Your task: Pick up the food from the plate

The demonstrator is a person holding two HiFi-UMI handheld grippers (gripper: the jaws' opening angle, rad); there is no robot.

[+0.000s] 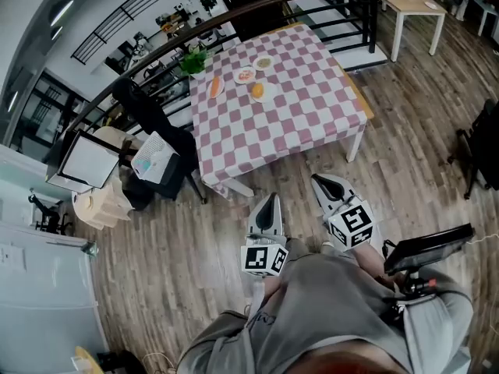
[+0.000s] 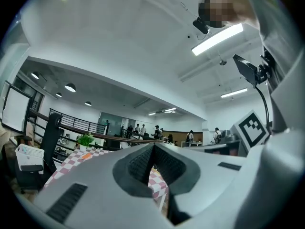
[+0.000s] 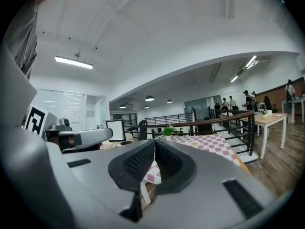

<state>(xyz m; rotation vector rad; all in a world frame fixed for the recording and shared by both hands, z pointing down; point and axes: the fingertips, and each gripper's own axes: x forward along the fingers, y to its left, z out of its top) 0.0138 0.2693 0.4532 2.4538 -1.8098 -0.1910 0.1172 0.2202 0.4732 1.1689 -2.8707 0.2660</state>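
Note:
A table with a pink-and-white checked cloth (image 1: 257, 123) stands some way ahead of me. Several small plates sit near its far edge. One holds a long orange piece of food (image 1: 215, 86), one a round orange piece (image 1: 258, 91), and two more plates (image 1: 245, 75) are beside them. My left gripper (image 1: 270, 200) and right gripper (image 1: 320, 180) are held close to my body over the floor, well short of the table, both shut and empty. In the left gripper view the shut jaws (image 2: 153, 148) point at the table (image 2: 71, 159). The right gripper (image 3: 155, 144) points at it too (image 3: 212, 143).
A potted plant (image 1: 194, 60) stands at the table's far left corner. A black chair with a basket (image 1: 156, 150) stands left of the table. A curved black railing (image 1: 257, 10) runs behind it. A wooden table (image 1: 409, 2) stands at the back right, and black equipment (image 1: 483, 150) at the right.

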